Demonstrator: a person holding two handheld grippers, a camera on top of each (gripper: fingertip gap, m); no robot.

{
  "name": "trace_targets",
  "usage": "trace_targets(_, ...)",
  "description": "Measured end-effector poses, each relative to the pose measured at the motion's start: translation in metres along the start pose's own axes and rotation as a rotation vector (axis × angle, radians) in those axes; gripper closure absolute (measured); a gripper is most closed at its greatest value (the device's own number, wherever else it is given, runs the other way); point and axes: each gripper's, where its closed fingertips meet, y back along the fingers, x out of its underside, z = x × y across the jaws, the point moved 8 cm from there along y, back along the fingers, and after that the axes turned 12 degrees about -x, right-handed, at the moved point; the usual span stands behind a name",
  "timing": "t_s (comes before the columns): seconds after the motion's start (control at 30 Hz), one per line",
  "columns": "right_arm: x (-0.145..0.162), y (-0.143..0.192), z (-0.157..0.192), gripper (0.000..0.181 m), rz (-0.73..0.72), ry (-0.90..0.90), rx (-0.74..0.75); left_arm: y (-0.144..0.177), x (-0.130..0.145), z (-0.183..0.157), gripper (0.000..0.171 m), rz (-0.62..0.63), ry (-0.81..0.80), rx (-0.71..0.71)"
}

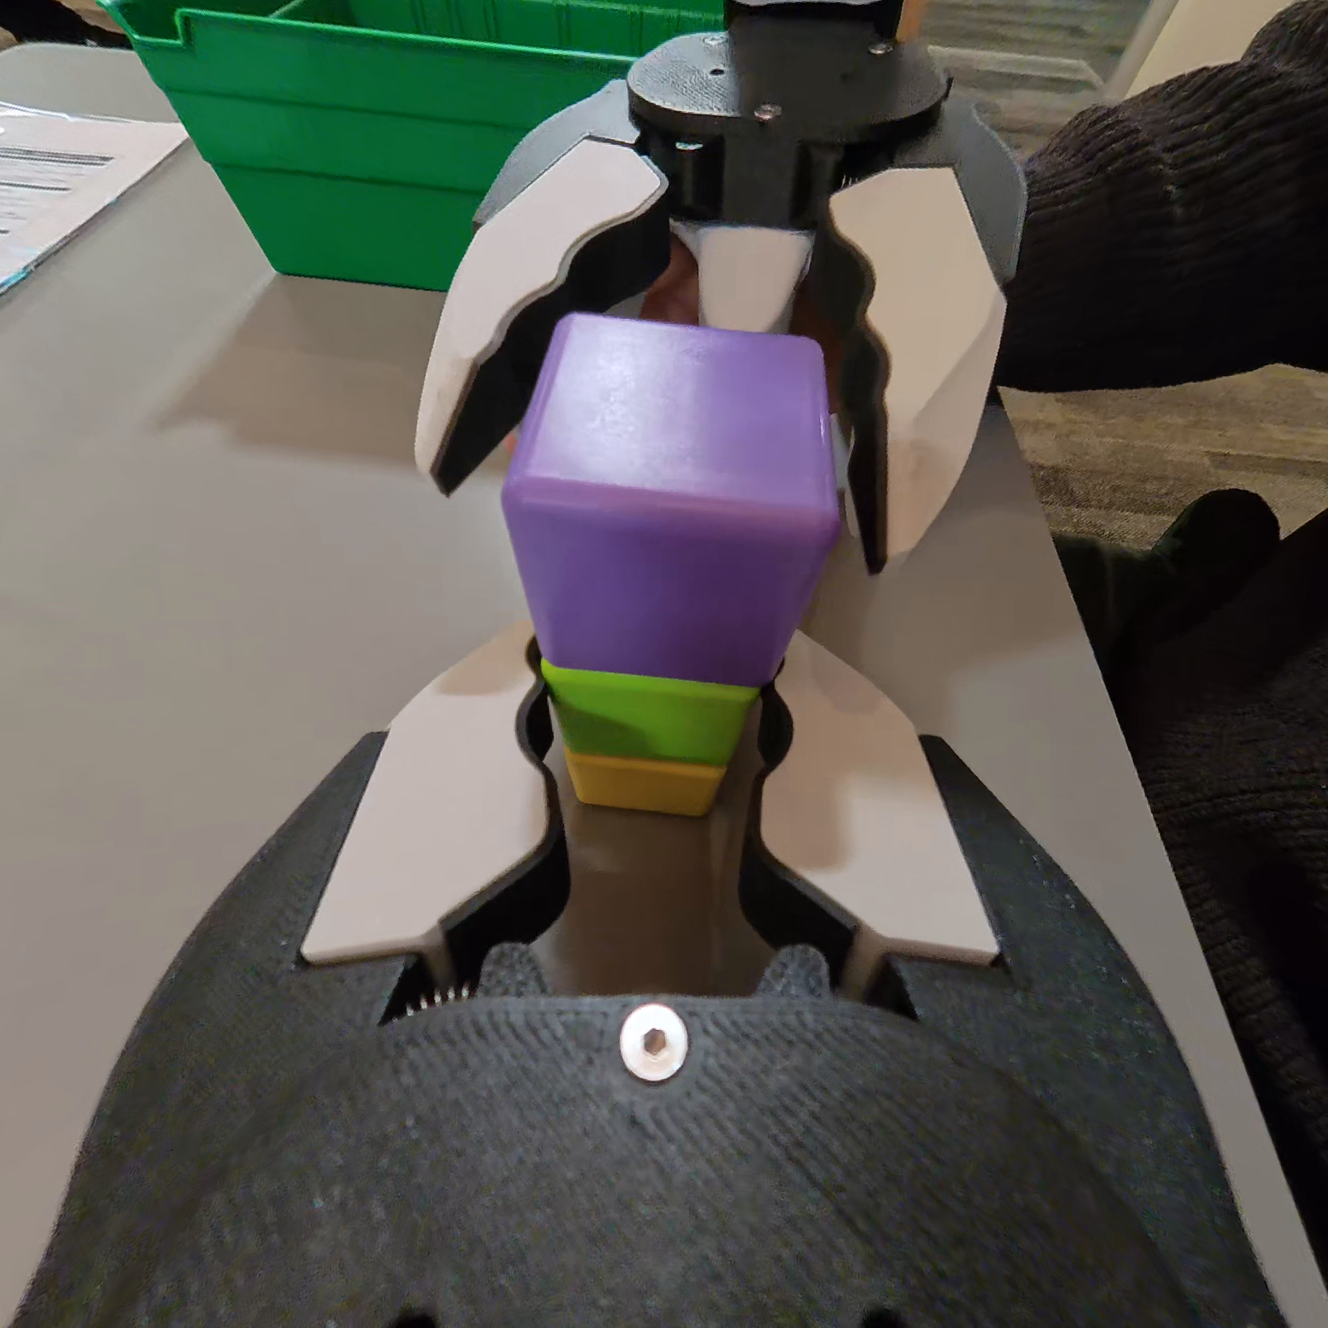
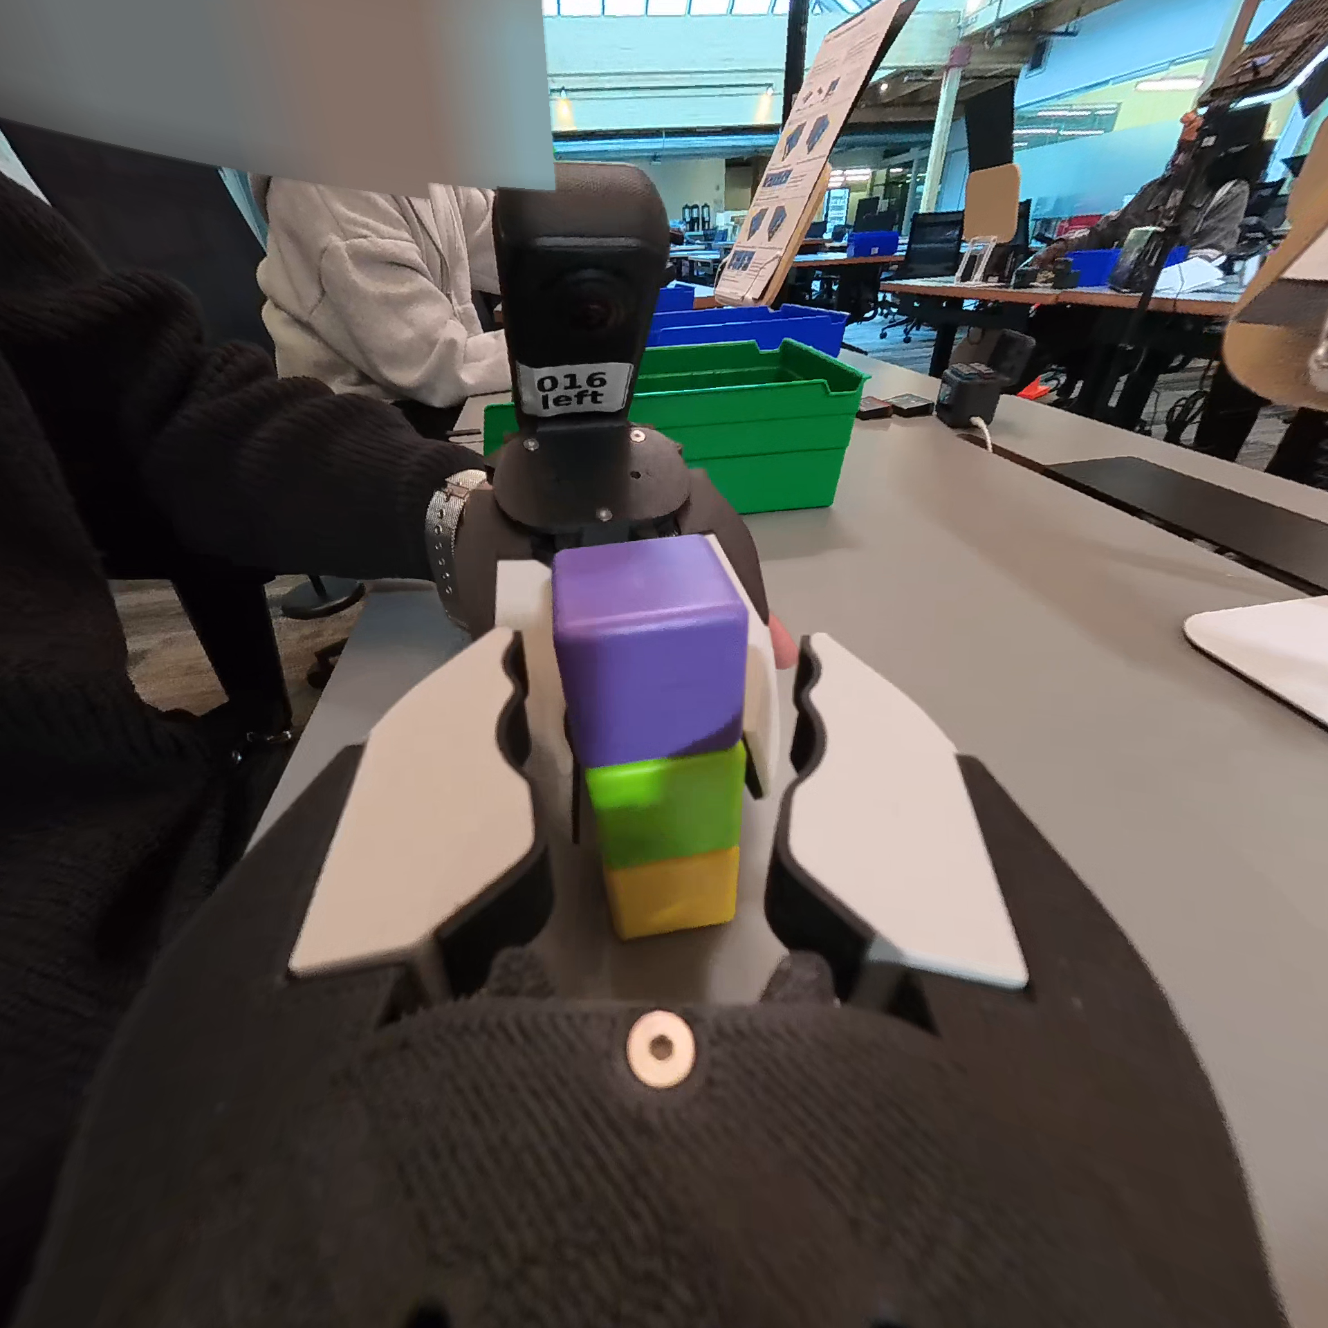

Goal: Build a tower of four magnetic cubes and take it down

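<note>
Purple block (image 1: 672,496): tops a stack on green block (image 1: 650,722) and yellow block (image 1: 647,789), on grey bench (image 1: 215,539). Left hand-held gripper (image 1: 657,661) grips the stack where purple meets green; right hand-held gripper (image 2: 657,650) spread wide, touching nothing. Green bin (image 1: 359,144) behind.

Purple block (image 1: 672,496), lime-green block (image 1: 647,718), yellow block (image 1: 647,787), green bin (image 1: 359,144), grey table (image 1: 215,575)

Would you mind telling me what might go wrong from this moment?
1. The purple cube tops a narrow stack on the green cube and yellow cube; a nudge from the left gripper hugging it could topple it.
2. The open right gripper flanks it closely and may clip it.
</note>
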Motion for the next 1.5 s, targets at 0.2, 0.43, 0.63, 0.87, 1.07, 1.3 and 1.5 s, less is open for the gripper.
trace_targets(0.2,0.0,0.0,0.0,0.132,-0.003,0.019,-0.007,-0.001,0.0,0.001,0.12,0.012,0.015,-0.001)
trace_targets(0.43,-0.004,0.0,0.001,0.132,0.037,0.138,0.097,-0.001,0.001,0.003,0.12,0.016,0.027,-0.01)
trace_targets(0.63,-0.031,0.019,-0.002,0.132,0.003,0.199,0.231,-0.001,0.001,0.001,0.121,0.017,0.007,-0.009)
trace_targets(0.87,-0.079,0.086,-0.008,0.132,0.118,0.182,0.42,-0.001,0.001,0.001,0.12,0.018,0.005,-0.017)
trace_targets(1.07,-0.088,0.195,-0.022,0.132,0.35,-0.01,0.776,-0.003,0.001,0.003,0.12,0.034,0.017,-0.022)
trace_targets(1.3,-0.035,0.293,-0.061,0.131,0.631,-0.452,1.078,-0.004,0.001,0.003,0.119,0.042,0.021,-0.026)
trace_targets(1.5,0.008,0.324,-0.096,0.131,0.901,-0.74,1.105,-0.005,0.002,0.003,0.12,0.052,0.012,-0.038)
